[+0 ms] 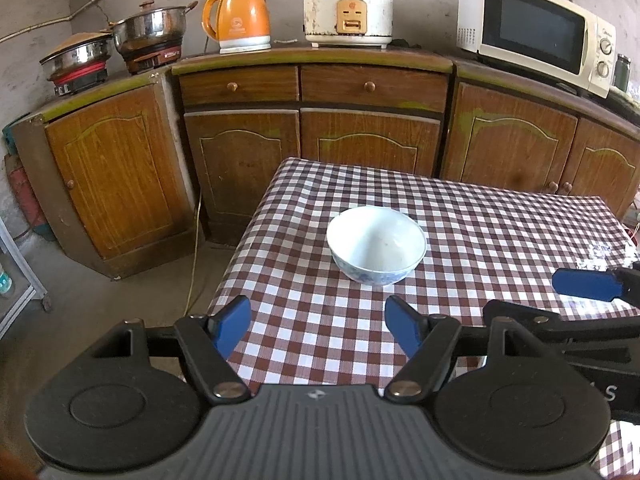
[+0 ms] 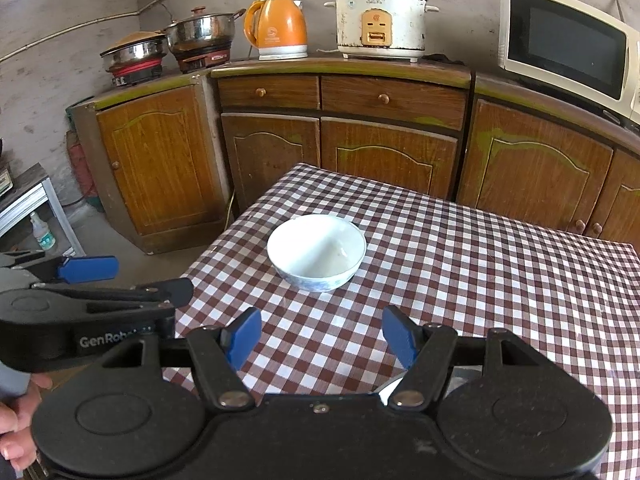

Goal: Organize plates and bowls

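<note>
A white bowl (image 1: 376,243) with a blue pattern outside stands upright on the checked table (image 1: 500,232); it also shows in the right wrist view (image 2: 317,251). My left gripper (image 1: 318,330) is open and empty, above the table's near edge, short of the bowl. My right gripper (image 2: 320,336) is open and empty, also short of the bowl. A sliver of a white plate rim (image 2: 390,388) peeks out under the right gripper body. Each gripper shows in the other's view: the right one at the right edge (image 1: 588,285), the left one at the left (image 2: 88,270).
Wooden cabinets (image 1: 372,136) run behind the table, carrying steel pots (image 1: 150,30), an orange kettle (image 1: 238,16), a rice cooker (image 1: 348,8) and a microwave (image 1: 536,28). A metal rack (image 2: 36,208) with a bottle stands on the floor at left.
</note>
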A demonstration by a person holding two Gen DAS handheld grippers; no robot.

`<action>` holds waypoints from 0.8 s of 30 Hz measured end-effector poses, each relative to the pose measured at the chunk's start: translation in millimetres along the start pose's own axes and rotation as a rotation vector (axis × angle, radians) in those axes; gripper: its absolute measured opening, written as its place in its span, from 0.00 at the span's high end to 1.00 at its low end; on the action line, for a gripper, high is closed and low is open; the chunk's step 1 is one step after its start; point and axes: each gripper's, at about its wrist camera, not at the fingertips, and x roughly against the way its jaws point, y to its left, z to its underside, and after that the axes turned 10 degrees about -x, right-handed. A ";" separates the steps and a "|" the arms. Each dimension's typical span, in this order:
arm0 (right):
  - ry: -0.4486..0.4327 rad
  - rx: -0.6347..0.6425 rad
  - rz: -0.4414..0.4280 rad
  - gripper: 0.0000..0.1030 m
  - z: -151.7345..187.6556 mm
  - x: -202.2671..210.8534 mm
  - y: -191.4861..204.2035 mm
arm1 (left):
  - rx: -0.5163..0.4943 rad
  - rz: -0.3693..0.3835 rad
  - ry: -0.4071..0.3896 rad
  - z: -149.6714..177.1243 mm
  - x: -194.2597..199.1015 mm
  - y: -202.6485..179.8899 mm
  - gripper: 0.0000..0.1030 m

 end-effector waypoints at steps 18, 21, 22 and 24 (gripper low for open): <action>-0.005 -0.026 0.015 0.23 -21.7 -32.3 -9.2 | -0.014 0.008 0.004 -18.0 -32.8 -1.1 0.25; -0.008 -0.029 0.016 0.23 -23.9 -37.4 -10.1 | -0.017 0.008 0.010 -19.6 -38.7 -1.3 0.25; -0.006 -0.030 0.018 0.23 -25.1 -39.7 -10.8 | -0.017 0.009 0.011 -20.2 -40.5 -1.3 0.25; -0.007 -0.032 0.020 0.23 -26.4 -43.2 -11.9 | -0.017 0.010 0.012 -22.1 -44.0 -1.0 0.25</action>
